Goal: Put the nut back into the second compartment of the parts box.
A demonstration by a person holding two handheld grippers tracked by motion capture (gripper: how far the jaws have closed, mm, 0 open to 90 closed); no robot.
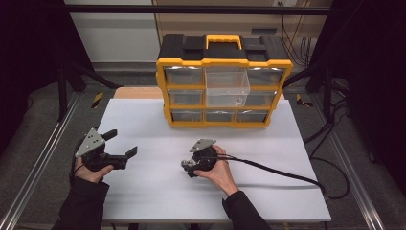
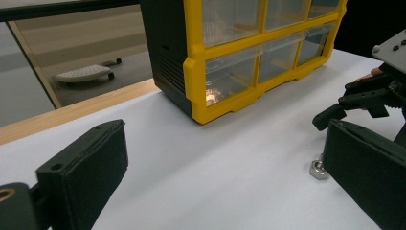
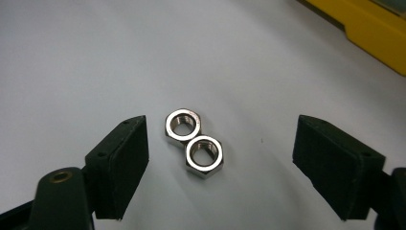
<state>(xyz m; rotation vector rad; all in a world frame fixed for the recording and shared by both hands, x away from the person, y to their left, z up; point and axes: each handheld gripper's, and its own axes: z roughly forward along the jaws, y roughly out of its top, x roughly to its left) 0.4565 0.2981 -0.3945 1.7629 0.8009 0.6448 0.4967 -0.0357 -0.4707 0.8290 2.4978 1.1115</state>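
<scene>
Two steel hex nuts (image 3: 182, 126) (image 3: 205, 155) lie flat and touching on the white table (image 1: 158, 191). My right gripper (image 3: 222, 139) points down over them. It is open, with the nuts between its jaws and clear of both pads. In the high view the right gripper (image 1: 187, 167) sits at mid-table. My left gripper (image 1: 123, 143) rests at the table's left, open and with nothing between its jaws. In the left gripper view, between the wide jaws of the left gripper (image 2: 225, 139), a nut (image 2: 318, 169) shows beside the right gripper (image 2: 335, 112).
A yellow and black drawer organiser (image 1: 222, 62) with clear drawers stands at the table's far edge. Its top middle drawer (image 1: 227, 86) is pulled out. The right gripper's cable (image 1: 287, 173) trails off to the right across the table.
</scene>
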